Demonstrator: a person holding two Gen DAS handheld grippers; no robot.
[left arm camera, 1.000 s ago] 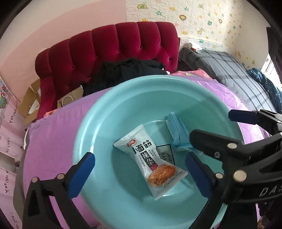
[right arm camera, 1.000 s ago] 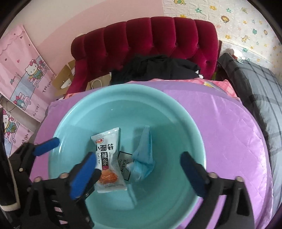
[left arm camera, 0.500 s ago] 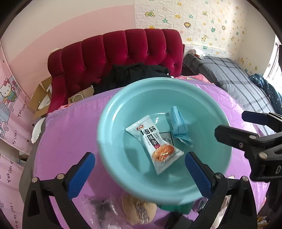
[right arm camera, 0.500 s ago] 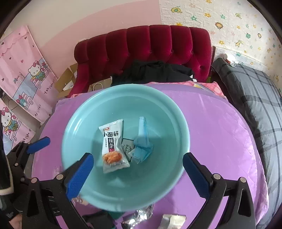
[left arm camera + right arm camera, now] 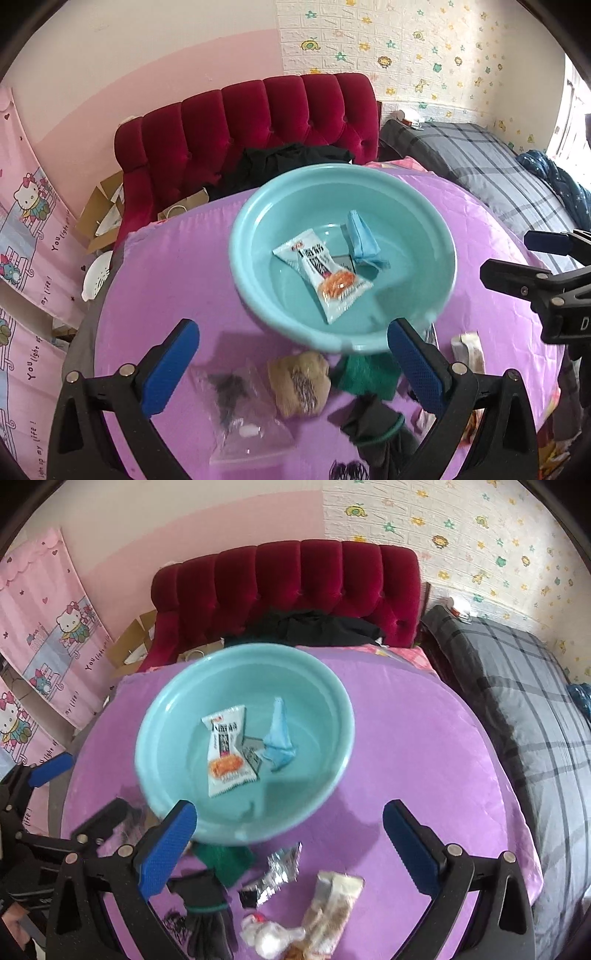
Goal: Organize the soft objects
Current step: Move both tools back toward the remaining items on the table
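Observation:
A teal basin (image 5: pixel 255 295) (image 5: pixel 155 775) stands on the purple-covered round table (image 5: pixel 166 280). In it lie a white snack packet (image 5: pixel 321 273) (image 5: pixel 225 749) and a crumpled light blue cloth (image 5: pixel 364 243) (image 5: pixel 279 734). Along the table's near edge lie a clear bag (image 5: pixel 240 406), a tan soft lump (image 5: pixel 299 384), a green cloth (image 5: pixel 365 376) (image 5: pixel 225 860), a black glove with a green cuff (image 5: pixel 376 432) (image 5: pixel 207 915), a foil wrapper (image 5: pixel 277 875) and a tan packet (image 5: pixel 332 901). My left gripper (image 5: pixel 291 354) and right gripper (image 5: pixel 288 838) hang open and empty above these, short of the basin.
A red tufted headboard (image 5: pixel 258 122) with black clothing (image 5: pixel 288 162) stands behind the table. A grey plaid bed (image 5: pixel 517 686) runs along the right. Cardboard boxes (image 5: pixel 103 218) and pink cartoon posters (image 5: pixel 55 635) are at the left.
Both grippers have drawn back and up from over the basin, staying open. The basin now looks smaller, and the loose items at the table's near edge have come into view.

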